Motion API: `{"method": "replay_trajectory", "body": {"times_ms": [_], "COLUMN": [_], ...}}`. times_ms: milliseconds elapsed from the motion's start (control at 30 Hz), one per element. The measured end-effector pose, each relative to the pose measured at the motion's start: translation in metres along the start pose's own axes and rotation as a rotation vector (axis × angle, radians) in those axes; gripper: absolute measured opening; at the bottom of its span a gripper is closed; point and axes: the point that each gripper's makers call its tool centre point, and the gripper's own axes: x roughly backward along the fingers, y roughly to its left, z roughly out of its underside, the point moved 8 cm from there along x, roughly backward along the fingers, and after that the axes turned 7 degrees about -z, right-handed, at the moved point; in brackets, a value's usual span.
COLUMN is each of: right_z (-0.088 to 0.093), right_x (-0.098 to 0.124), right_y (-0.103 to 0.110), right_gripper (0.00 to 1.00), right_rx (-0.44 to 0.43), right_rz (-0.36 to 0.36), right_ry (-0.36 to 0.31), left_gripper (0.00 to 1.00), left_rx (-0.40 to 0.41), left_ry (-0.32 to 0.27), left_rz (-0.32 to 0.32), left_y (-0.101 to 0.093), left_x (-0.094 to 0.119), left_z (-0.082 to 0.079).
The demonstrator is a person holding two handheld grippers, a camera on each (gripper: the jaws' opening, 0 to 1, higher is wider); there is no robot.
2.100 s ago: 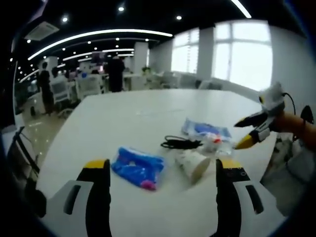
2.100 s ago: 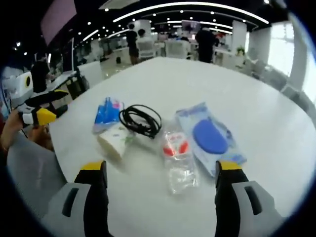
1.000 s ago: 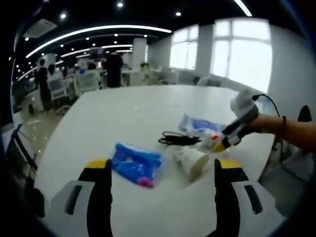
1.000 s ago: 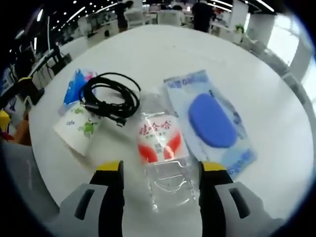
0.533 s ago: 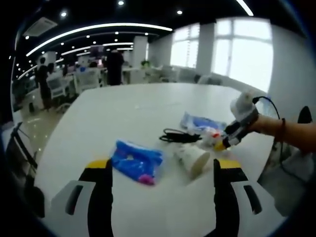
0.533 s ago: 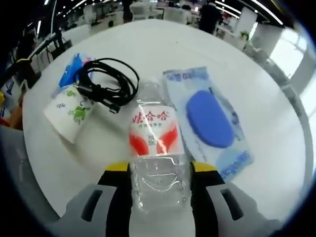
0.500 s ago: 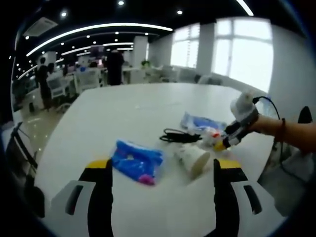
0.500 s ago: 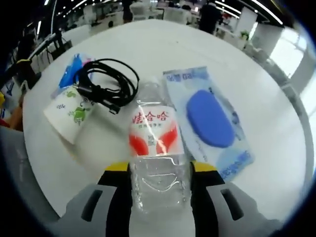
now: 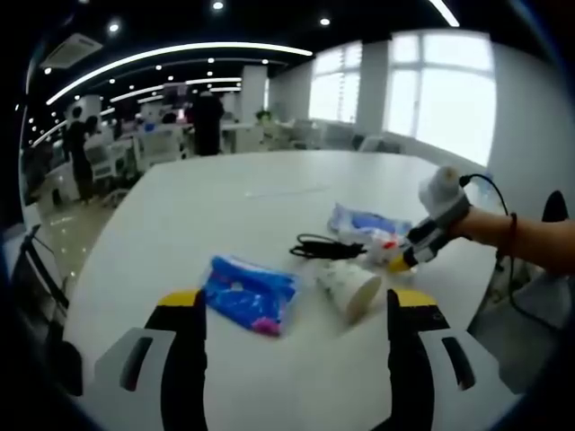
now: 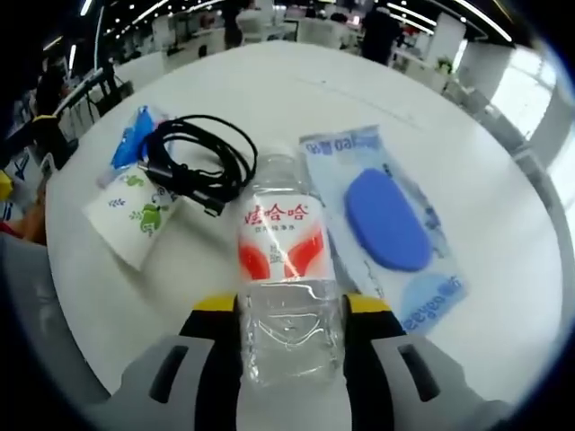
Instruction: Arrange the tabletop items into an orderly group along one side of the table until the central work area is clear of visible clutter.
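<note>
Bottle point(image 10: 287, 278) lies on the white table point(image 10: 359, 99) between cable point(image 10: 193, 162) and wipes pack point(image 10: 386, 224), clamped in the right gripper point(image 10: 289, 314). Left gripper point(image 9: 287, 314) hangs apart. Likely next: carry it to one side.

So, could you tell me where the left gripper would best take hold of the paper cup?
Across the paper cup's side wall near the base, coming from above: it lies tipped on its side, mouth toward the camera, and the left gripper is open.
</note>
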Motion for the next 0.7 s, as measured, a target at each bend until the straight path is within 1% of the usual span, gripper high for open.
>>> {"method": "replay_trajectory", "body": {"times_ms": [100,167,267,467,567,700], "right_z": [-0.003,-0.007,-0.007,-0.010,-0.007,-0.003], "right_x": [0.002,0.003,0.007,0.014,0.014,0.012], "right_y": [0.004,0.006,0.008,0.012,0.012,0.010], "right_gripper": [0.41,0.41,0.40,0.40,0.41,0.41], "right_rx": [-0.044,-0.097,-0.086,-0.079,-0.081,-0.093], "right_rz": [-0.036,-0.068,-0.070,-0.054,-0.055,-0.056], "right_ry": [-0.029,-0.056,-0.022,0.003,0.028,0.033], "left_gripper": [0.79,0.79,0.78,0.78,0.78,0.78], "left_rx": [-0.001,0.001,0.003,-0.003,-0.002,-0.003], "left_ry": [-0.005,-0.009,-0.007,-0.004,-0.003,-0.001], "left_rz": [0.000,0.000,-0.001,0.003,0.003,0.003], "left_y": [0.000,0.000,0.001,-0.001,-0.001,-0.001], "left_x": [0.001,0.001,0.001,0.001,0.001,0.001], "left_z": [-0.001,-0.001,-0.001,-0.001,-0.001,-0.001]}}
